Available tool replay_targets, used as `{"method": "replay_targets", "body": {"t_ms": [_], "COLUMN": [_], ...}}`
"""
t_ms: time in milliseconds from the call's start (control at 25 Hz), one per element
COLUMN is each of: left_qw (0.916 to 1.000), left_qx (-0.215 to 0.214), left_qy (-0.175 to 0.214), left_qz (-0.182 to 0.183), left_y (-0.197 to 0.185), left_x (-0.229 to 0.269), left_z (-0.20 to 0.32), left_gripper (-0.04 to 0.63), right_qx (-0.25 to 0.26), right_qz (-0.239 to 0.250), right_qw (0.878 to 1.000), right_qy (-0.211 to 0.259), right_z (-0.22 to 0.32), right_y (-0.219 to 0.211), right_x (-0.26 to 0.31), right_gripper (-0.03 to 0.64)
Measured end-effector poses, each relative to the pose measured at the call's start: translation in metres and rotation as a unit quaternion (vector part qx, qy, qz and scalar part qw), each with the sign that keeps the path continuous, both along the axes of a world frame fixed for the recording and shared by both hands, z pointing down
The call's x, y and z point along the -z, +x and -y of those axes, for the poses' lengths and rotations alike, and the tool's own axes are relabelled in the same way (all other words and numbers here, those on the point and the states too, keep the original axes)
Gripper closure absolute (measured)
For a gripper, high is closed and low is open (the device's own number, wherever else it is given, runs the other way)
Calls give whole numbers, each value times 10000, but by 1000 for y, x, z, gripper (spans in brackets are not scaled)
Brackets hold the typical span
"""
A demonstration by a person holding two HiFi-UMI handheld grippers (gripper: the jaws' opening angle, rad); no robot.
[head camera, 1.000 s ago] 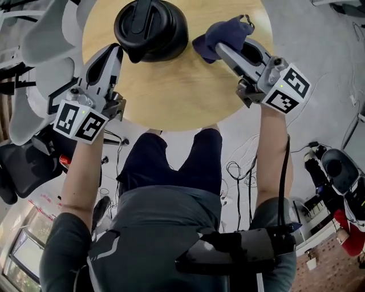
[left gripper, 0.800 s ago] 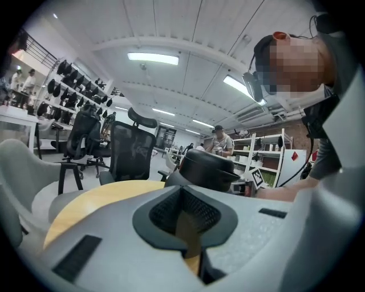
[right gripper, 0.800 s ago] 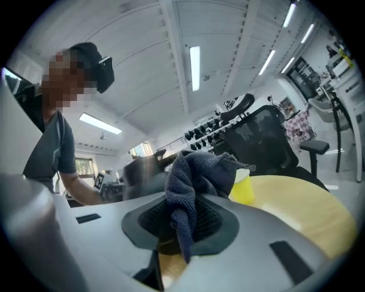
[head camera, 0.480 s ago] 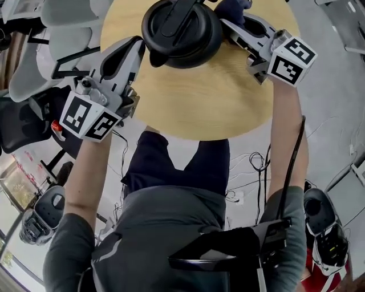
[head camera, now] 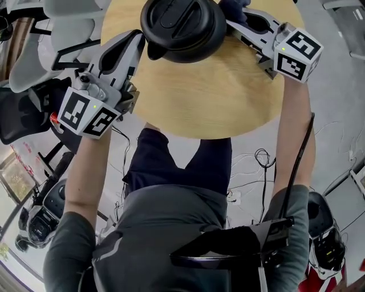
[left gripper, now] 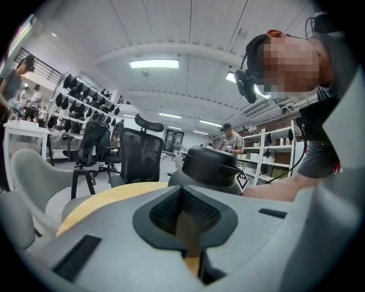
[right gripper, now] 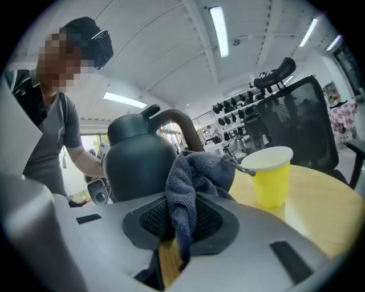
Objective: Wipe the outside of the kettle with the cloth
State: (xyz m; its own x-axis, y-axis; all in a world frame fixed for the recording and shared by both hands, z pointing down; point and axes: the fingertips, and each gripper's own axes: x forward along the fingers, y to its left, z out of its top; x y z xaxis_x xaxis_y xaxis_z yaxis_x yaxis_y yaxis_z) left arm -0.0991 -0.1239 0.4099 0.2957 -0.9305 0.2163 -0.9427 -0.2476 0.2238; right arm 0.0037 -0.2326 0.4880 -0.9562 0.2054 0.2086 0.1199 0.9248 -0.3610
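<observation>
A black kettle [head camera: 182,28] stands on the round wooden table [head camera: 217,97]. My right gripper [head camera: 231,17] comes in from the kettle's right and is shut on a dark blue cloth [head camera: 234,7]. In the right gripper view the cloth [right gripper: 194,177] hangs bunched from the jaws of the right gripper [right gripper: 179,228], right against the kettle [right gripper: 140,159]. My left gripper [head camera: 136,41] lies at the kettle's left, close beside it, shut and empty. From the left gripper [left gripper: 185,214] the kettle [left gripper: 211,168] shows just ahead over the table edge [left gripper: 108,197].
A yellow cup [right gripper: 272,174] stands on the table [right gripper: 319,211] to the right of the cloth. Office chairs [head camera: 34,108] crowd the floor at the left, and another chair [left gripper: 140,154] stands beyond the table. Cables [head camera: 256,165] lie on the floor.
My right gripper carried the cloth leftward and down until it came against the kettle's right side. The left gripper kept its place beside the kettle. The head view has shifted.
</observation>
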Motion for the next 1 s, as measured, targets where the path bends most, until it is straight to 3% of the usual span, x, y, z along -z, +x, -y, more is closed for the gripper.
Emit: {"method": "replay_targets", "body": {"t_ms": [120,280,680,840,1000], "left_qw": [10000,9999,9978,9960,9918], "left_qx": [-17,-71,-631,-836,-1241], "left_qy": [-9,11,-22,-61,-59], "left_qz": [-12,-106,-186,-321,-297], "left_y": [-3,-3,10,8,7], "left_x": [-2,-2,-4,-2,-2], "left_z": [-3,-3,-1,-2,-10], "left_gripper": [584,584,584,584,584], "right_qx": [253,226,-450,-867,-942], "right_qz": [-192,-309,-606,-733,-864], "right_qw": [9992,9987,9970,9935,9918], "right_qy": [229,327,146,90,36], "right_z": [-15,-28,-73,-95,-127], "right_y": [4,13,39,34,19], "right_x": [-7,-10,-17,-20,-23], "right_gripper": [534,534,526,526,526]}}
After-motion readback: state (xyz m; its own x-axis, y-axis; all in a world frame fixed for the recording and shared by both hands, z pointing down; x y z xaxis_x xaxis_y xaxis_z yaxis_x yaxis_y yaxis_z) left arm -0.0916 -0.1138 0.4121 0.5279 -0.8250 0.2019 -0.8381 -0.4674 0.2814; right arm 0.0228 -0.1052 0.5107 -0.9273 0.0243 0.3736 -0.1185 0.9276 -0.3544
